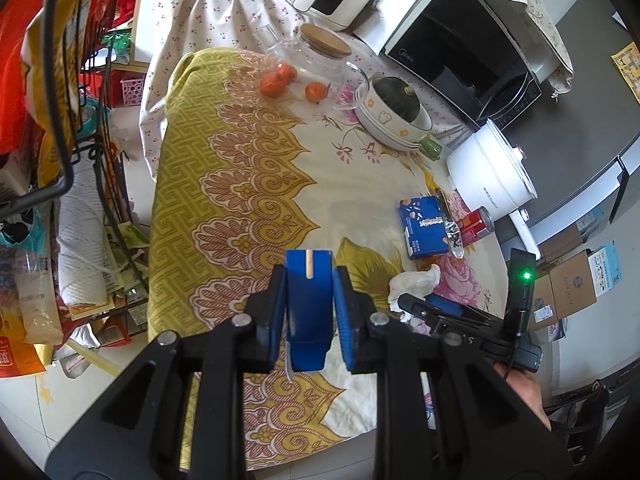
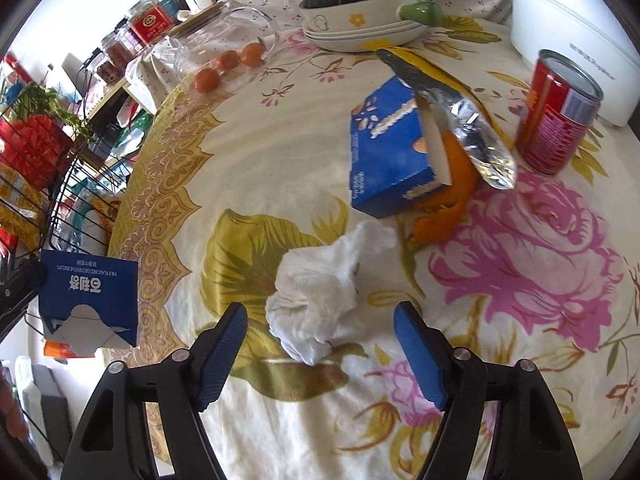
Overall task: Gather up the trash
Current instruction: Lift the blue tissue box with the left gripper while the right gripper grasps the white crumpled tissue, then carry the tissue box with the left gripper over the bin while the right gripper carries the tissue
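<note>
My left gripper [image 1: 310,280] is shut on a small dark blue carton [image 1: 308,312], held above the flowered tablecloth [image 1: 240,184]; the same carton [image 2: 90,296] shows at the left of the right wrist view. A crumpled white tissue [image 2: 320,292] lies on the cloth. My right gripper [image 2: 320,312] straddles it, open, its pads clear of the paper on both sides. From the left wrist view that gripper [image 1: 428,306] sits just beside the tissue [image 1: 412,280]. Beyond lie a blue biscuit box [image 2: 388,148], a silver wrapper [image 2: 472,128], orange peel [image 2: 444,216] and a red can [image 2: 556,112].
Stacked bowls holding a dark squash [image 1: 396,112], a glass jar [image 1: 316,56] near small oranges, a white cooker [image 1: 492,176] and a microwave [image 1: 468,44] line the far side. A wire rack [image 1: 60,120] full of packets stands off the table's left edge.
</note>
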{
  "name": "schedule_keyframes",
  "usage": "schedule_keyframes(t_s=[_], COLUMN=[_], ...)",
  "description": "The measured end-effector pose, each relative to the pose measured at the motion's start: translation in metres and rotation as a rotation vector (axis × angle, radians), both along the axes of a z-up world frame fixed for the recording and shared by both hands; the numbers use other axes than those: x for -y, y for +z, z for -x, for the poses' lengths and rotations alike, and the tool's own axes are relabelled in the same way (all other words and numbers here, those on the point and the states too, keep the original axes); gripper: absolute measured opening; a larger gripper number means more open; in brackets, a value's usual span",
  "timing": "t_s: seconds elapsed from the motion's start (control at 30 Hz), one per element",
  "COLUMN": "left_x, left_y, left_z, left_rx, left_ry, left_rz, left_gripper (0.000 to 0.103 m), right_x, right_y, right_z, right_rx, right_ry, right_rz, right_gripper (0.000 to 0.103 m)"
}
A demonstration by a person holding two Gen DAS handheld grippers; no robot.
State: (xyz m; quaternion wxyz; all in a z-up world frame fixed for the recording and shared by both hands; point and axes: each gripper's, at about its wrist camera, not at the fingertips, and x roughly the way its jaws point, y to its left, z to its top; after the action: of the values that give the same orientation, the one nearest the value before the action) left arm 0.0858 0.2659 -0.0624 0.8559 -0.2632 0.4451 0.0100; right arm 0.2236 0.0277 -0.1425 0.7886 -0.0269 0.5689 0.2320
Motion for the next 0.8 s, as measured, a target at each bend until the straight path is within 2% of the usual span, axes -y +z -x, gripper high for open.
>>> schedule_keyframes(t_s=[0.2, 0.3, 0.53, 0.8], left_x=[-0.004, -0.001, 0.021, 0.066], left_y=[-0.004, -0.004, 0.0, 0.006], left_z=[0.002, 0.001, -0.008, -0.027], left_rx=[-0.015, -0.015, -0.006, 0.007], left_ry=[0.004, -0.002, -0.044, -0.129], left_rz=[0.007, 0.01, 0.012, 0.022], left_gripper=[0.025, 0.025, 0.025, 0.025], right_x=[-0.005, -0.002, 0.024, 0.088], right_y=[-0.003, 0.007, 0.026, 0.045], right_z=[0.006, 0.011, 0.012, 0.009], right_rx=[0.022, 0.05, 0.084, 0.099], right_ry=[0.064, 0.081, 0.068, -0.015], right_rz=[0.014, 0.025, 0.049, 0.071], right_gripper=[0.028, 0.018, 0.016, 0.016])
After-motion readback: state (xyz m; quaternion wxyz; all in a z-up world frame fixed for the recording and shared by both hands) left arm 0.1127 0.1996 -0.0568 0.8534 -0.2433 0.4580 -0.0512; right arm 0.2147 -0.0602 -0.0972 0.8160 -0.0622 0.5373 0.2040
